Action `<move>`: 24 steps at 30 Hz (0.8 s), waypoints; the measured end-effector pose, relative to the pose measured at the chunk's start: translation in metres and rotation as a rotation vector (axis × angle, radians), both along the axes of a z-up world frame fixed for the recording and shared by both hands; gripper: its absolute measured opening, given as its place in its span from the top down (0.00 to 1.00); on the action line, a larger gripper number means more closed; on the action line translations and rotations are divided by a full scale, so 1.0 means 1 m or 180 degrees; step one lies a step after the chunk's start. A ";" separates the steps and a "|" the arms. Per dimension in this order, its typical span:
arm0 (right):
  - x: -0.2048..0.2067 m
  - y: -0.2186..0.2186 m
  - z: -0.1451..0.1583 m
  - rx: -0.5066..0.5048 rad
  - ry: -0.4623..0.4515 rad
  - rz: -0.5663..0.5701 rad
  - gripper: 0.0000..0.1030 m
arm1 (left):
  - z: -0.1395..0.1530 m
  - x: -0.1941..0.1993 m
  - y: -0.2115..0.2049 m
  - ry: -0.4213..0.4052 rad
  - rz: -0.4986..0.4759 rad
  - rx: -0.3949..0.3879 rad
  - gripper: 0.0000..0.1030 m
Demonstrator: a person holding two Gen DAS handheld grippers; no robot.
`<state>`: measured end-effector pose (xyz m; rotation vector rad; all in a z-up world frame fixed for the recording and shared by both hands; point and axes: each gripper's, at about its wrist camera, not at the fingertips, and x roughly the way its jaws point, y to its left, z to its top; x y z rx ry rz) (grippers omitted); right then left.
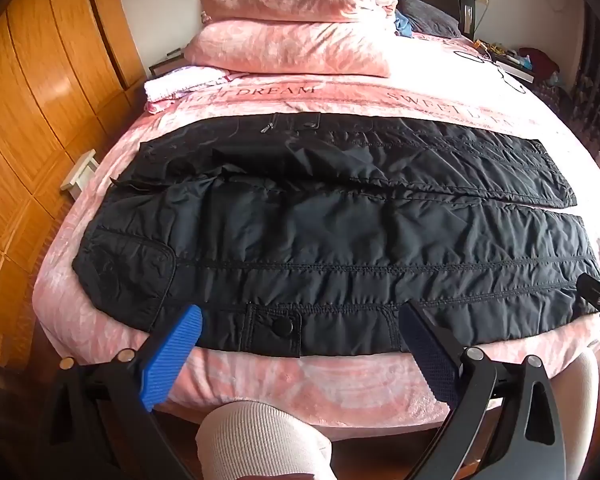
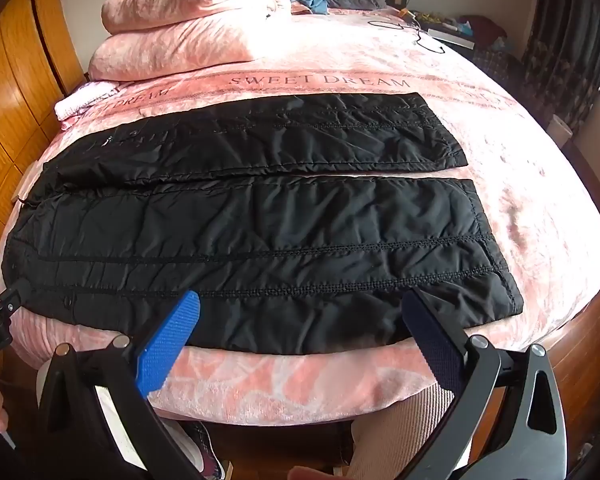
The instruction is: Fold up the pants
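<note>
Pink bedspread (image 2: 380,60) covers the bed ahead of both grippers; "SWEET DREAM" is printed across it beyond the black pants (image 2: 260,220). Pants lie flat and unfolded, both legs side by side, waist toward the left gripper (image 1: 300,316), cuffs toward the right gripper (image 2: 302,304). Both grippers spread wide, nothing grasped, fingertips over the pants' near edge; contact cannot be judged.

Black quilted pants (image 1: 320,216) with stitched seam lines. Pink mottled bedspread (image 2: 520,184) lettered "SWEET DREAM". Pink pillows (image 1: 292,20). Orange-brown wood-grain wardrobe (image 1: 24,120). Each tongs, left (image 1: 300,322) and right (image 2: 302,306): one bright blue ribbed pad, one dark navy.
</note>
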<state>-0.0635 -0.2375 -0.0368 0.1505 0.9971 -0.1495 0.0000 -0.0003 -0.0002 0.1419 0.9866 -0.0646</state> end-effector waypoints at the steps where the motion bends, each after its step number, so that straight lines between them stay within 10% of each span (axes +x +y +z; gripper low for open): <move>1: -0.001 0.000 0.000 0.0005 -0.0018 -0.0002 0.02 | 0.000 0.000 0.000 0.0006 -0.0001 -0.0001 0.04; 24: -0.002 -0.003 -0.001 0.0012 -0.0051 -0.0028 0.02 | 0.001 -0.001 0.000 -0.0031 -0.0007 0.0041 0.04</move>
